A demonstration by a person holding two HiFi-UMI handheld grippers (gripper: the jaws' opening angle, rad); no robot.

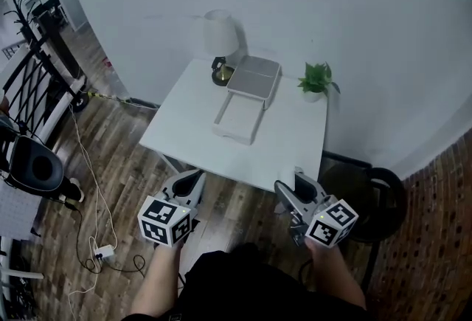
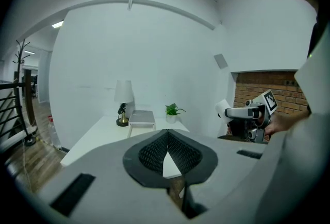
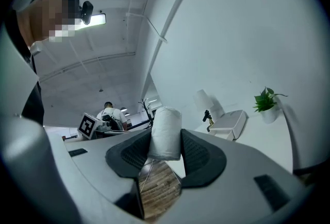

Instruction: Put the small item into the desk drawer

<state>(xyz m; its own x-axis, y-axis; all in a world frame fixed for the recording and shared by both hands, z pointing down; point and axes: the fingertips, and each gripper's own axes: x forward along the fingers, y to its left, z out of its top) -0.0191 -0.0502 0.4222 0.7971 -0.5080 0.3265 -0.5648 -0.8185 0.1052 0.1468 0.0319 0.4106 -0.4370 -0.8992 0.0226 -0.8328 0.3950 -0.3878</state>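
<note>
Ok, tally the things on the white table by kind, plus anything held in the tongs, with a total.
Table lamp: 1
Desk drawer unit: 1
Potted plant: 1
White roll in the right tongs: 1
Total: 4

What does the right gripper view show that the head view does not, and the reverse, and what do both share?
Right gripper view only: a ceiling light and a distant person in a white top. Head view only: a power strip with its cables, and a black chair. Both: the table lamp, potted plant and desk drawer unit on the white table.
</note>
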